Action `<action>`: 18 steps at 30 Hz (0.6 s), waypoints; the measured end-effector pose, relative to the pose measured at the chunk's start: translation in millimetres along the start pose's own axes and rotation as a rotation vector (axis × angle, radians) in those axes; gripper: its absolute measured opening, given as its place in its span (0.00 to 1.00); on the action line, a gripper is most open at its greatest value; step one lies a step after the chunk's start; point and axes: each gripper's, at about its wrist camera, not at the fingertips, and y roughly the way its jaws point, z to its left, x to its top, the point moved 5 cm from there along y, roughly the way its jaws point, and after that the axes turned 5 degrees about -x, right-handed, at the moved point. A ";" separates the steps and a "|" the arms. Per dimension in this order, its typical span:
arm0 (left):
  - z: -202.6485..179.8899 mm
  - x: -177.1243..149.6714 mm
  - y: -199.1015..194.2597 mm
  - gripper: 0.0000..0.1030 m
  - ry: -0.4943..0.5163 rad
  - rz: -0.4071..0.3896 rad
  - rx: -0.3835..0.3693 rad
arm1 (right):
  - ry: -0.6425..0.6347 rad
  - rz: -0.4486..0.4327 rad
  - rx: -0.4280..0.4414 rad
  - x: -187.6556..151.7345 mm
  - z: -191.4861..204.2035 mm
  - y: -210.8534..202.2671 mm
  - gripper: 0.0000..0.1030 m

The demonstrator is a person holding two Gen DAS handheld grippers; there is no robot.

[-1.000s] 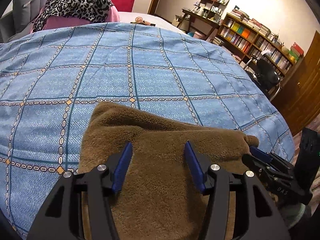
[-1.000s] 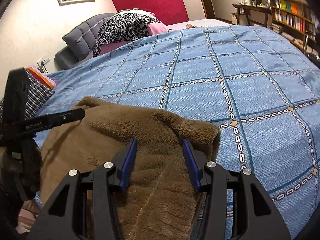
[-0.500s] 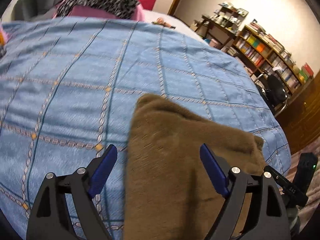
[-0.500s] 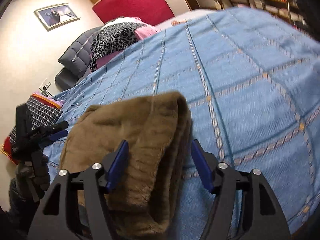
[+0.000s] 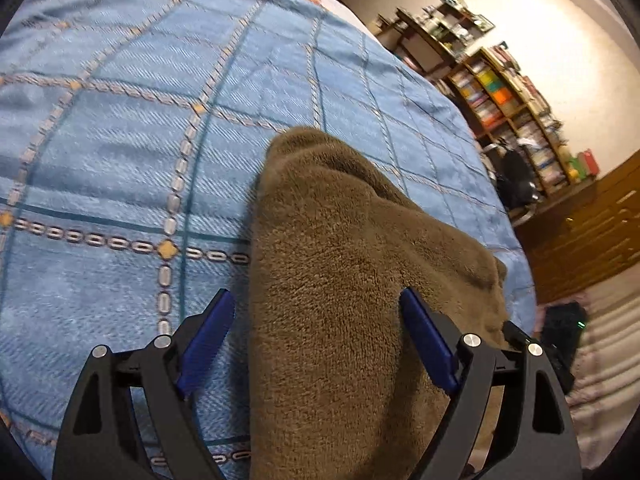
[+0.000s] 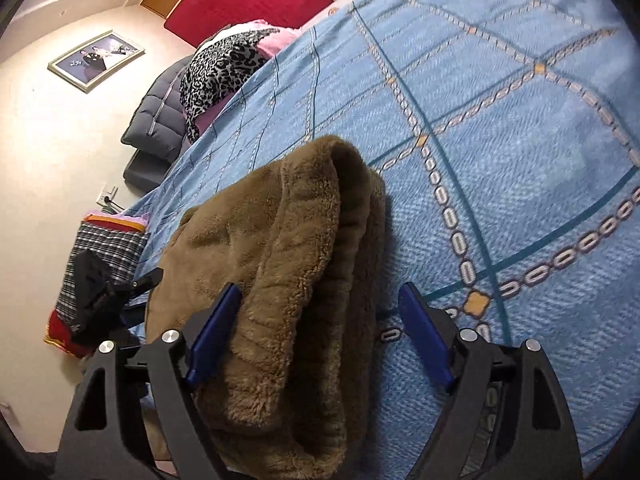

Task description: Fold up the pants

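Note:
The brown fleecy pants [image 5: 340, 260] lie folded in a thick bundle on the blue checked bedspread [image 5: 120, 160], near its front edge. My left gripper [image 5: 316, 300] is open and straddles the bundle's left part; its left pad hangs over the bedspread, clear of the fabric. In the right wrist view the pants [image 6: 288, 240] show their stacked folded edge. My right gripper [image 6: 320, 292] straddles that edge with its jaws opening, the right pad standing off the fabric over the bedspread [image 6: 520, 140]. The left gripper's black body [image 6: 108, 296] shows at that view's left.
Bookshelves [image 5: 512, 92], a black office chair [image 5: 516, 180] and a wooden door [image 5: 592, 232] stand right of the bed. A leopard-print cloth [image 6: 220, 64] and grey cushion [image 6: 156, 120] lie at the bed's head. A checked cloth pile [image 6: 100, 248] sits left.
Both grippers' jaws have spread wide and let go of the pants. Both have rolled and dropped toward the bed, and the pants now rest as a narrower bundle.

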 end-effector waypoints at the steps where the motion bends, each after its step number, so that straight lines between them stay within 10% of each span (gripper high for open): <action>1: 1.4 -0.8 2.2 0.82 -0.009 0.012 -0.017 | 0.010 0.008 0.010 -1.4 0.3 1.3 0.83; 18: 2.0 -11.0 16.3 0.82 -0.030 0.138 -0.186 | -0.008 0.087 0.035 1.3 11.8 25.4 0.85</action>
